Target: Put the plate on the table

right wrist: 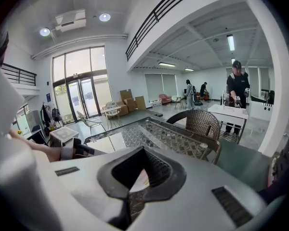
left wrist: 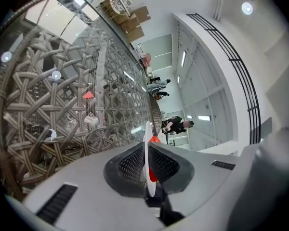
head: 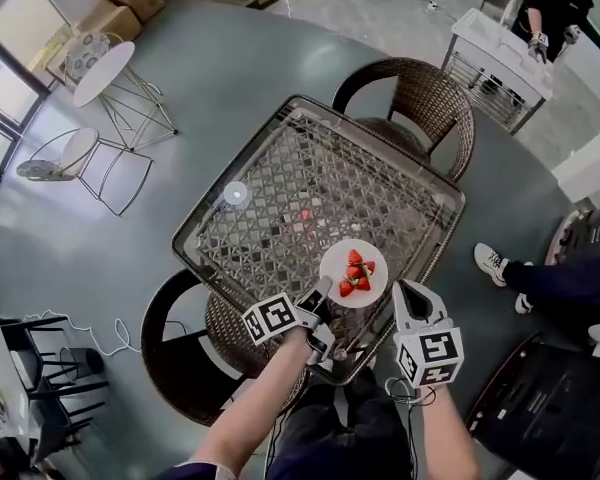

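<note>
A white plate (head: 353,271) with several strawberries (head: 355,272) lies level over the near right part of the glass-topped wicker table (head: 280,183). I cannot tell whether it touches the glass. My left gripper (head: 321,301) is shut on the plate's near rim. In the left gripper view the plate (left wrist: 148,148) shows edge-on between the pads, with a strawberry (left wrist: 154,139) beside it. My right gripper (head: 410,300) hangs just right of the plate, past the table's near corner, with its jaws close together and nothing in them. The right gripper view (right wrist: 138,179) shows the table (right wrist: 159,136) ahead.
Brown wicker chairs stand at the far side (head: 420,98) and the near left (head: 175,343) of the table. A small white round table (head: 102,73) and wire chairs (head: 80,158) stand far left. A person (head: 552,8) stands by a white cart (head: 500,63) far right; someone's foot (head: 495,261) is right.
</note>
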Demonstrator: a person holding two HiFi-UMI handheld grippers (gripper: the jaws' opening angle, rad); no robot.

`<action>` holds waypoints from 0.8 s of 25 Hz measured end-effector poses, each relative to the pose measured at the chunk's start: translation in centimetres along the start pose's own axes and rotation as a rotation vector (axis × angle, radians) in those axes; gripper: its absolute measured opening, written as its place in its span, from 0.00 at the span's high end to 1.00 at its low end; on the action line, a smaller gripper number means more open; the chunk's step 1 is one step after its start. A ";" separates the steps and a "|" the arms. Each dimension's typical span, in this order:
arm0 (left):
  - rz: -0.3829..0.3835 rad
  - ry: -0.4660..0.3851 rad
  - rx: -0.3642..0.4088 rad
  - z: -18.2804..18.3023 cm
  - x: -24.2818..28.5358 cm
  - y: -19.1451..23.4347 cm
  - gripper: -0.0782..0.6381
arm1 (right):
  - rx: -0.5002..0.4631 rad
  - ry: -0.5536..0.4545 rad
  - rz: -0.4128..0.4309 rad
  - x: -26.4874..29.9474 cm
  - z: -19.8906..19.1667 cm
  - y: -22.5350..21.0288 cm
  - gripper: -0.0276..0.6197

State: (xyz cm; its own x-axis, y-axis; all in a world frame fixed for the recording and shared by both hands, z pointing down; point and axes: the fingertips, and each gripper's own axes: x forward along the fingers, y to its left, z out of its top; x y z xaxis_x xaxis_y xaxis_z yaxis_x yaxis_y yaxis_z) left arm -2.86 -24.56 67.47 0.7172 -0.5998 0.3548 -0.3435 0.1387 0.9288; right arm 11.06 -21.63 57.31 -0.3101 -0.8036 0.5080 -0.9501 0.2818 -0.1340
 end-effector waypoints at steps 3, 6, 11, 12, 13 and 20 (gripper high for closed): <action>0.022 -0.011 -0.004 -0.2 1.0 0.8 0.87 | -0.005 0.021 0.015 1.1 -0.8 -0.7 0.95; 0.049 -0.018 -0.007 -0.5 1.7 1.5 0.87 | -0.008 0.044 0.034 2.0 -1.3 -1.4 0.95; 0.078 -0.033 -0.012 -0.7 2.5 2.2 0.87 | -0.012 0.071 0.065 3.0 -1.7 -2.1 0.95; 0.079 -0.036 -0.013 -0.6 2.4 2.4 0.87 | -0.014 0.072 0.071 3.1 -1.8 -1.9 0.95; 0.080 -0.039 -0.013 -0.6 2.3 2.7 0.87 | -0.016 0.073 0.077 3.2 -1.9 -1.8 0.95; 0.102 -0.034 -0.013 -0.4 2.5 3.3 0.87 | -0.025 0.081 0.102 4.2 -1.1 -2.1 0.95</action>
State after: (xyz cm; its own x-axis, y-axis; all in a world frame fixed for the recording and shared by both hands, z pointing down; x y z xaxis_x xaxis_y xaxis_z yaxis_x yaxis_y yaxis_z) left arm -1.96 -25.24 71.48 0.6579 -0.6086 0.4437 -0.4052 0.2106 0.8896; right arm 11.75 -25.03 60.62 -0.4005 -0.7253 0.5600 -0.9121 0.3741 -0.1678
